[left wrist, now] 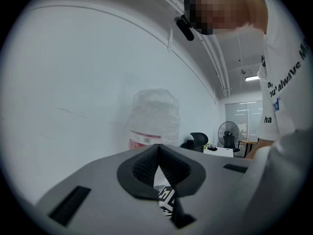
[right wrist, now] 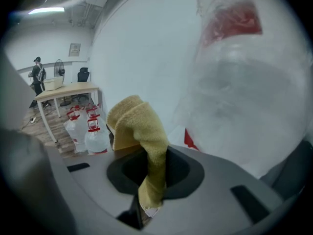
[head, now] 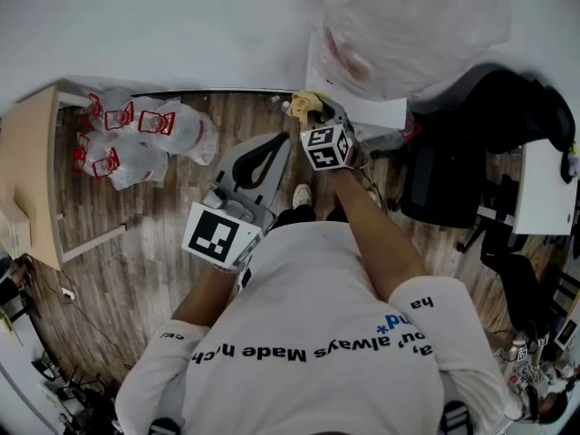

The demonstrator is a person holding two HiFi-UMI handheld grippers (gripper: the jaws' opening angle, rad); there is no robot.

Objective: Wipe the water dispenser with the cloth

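Note:
The water dispenser [head: 362,107] stands against the white wall, and its big bottle [head: 412,21] is wrapped in clear plastic. A folded yellow cloth [head: 304,105] sticks out of my right gripper [head: 317,116], which is shut on it just left of the dispenser's top. In the right gripper view the cloth [right wrist: 140,131] is pinched between the pads, with the bottle [right wrist: 244,87] close on the right. My left gripper [head: 276,143] is shut with nothing in it, lower and to the left. The left gripper view faces the bottle [left wrist: 155,116] over the closed gripper [left wrist: 158,153].
Several red-capped water jugs [head: 136,134] sit on the wooden floor to the left, beside a light wooden desk [head: 27,175]. A black office chair [head: 444,166] and a white desk [head: 548,188] stand to the right. A person [right wrist: 36,75] stands far off.

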